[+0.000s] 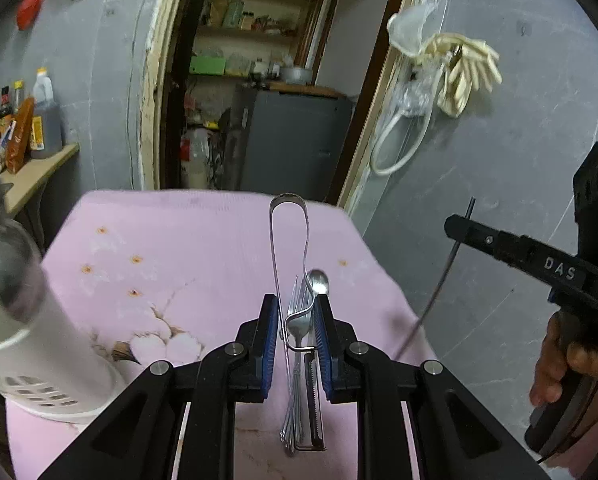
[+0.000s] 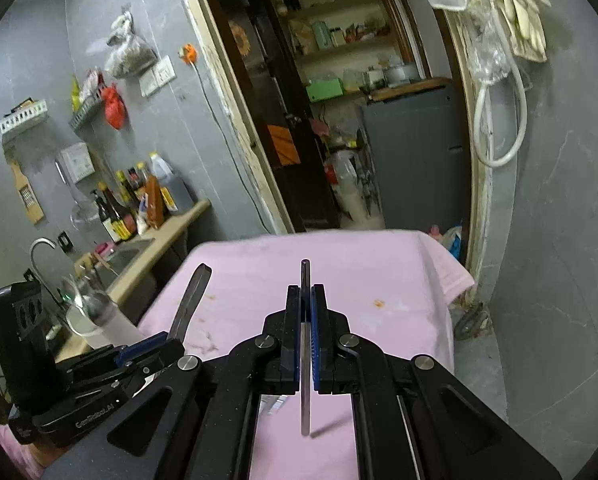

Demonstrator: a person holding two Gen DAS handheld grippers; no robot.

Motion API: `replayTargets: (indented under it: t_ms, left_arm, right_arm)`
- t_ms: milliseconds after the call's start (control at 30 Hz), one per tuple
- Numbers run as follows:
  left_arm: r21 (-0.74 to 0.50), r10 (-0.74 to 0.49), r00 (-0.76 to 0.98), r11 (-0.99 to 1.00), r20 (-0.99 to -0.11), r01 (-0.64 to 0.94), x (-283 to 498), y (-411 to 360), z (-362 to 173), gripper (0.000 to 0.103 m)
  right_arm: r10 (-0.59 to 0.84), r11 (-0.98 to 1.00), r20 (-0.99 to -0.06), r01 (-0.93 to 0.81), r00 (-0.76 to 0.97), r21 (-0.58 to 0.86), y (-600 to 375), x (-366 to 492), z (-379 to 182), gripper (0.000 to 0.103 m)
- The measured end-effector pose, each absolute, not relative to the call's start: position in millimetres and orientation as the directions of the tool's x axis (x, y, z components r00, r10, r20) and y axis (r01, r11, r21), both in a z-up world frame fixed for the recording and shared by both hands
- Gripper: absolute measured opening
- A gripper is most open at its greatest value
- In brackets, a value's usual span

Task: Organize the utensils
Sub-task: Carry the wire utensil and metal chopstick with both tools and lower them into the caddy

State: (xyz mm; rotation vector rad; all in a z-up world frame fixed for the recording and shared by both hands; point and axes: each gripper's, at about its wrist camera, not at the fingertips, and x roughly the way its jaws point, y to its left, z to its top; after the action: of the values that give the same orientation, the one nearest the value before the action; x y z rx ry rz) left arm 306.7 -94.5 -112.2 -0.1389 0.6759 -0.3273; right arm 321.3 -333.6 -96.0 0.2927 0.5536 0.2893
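Above a table covered in a pink cloth (image 1: pixel 203 240), the left gripper (image 1: pixel 297 320) was clamped on a bundle of metal utensils (image 1: pixel 299 332): tongs, a spoon and a fork, all upright between its blue pads. A white utensil holder (image 1: pixel 39 360) stood to its left. The right gripper (image 2: pixel 306 312) was closed on a thin metal rod (image 2: pixel 305 360), lifted clear of the cloth.
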Motion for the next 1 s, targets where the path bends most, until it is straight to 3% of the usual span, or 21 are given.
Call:
replayTargets:
  t_ms: [267, 733, 1000]
  left_arm:
    - [-0.297, -0.351, 0.797, 0.928, -0.492, 0.225, 282, -43, -61, 0.017]
    - [-0.363, -0.171, 0.915, 0.931, -0.367, 0.029, 265, 106, -14, 0.017]
    - [-0.396, -0.110, 0.937, 0.918, -0.333, -0.033, 283, 165, -26, 0.017]
  right_arm:
    - [0.405, 0.899, -0.347, -0.299, 0.846, 0.321, -284, 303, -31, 0.004]
    - [0.598, 0.790, -0.185, -0.535, 0.780, 0.298, -155, 290, 35, 0.004]
    - [0.595, 0.802, -0.234, -0.549, 0.769, 0.236, -101, 302, 8, 0.004]
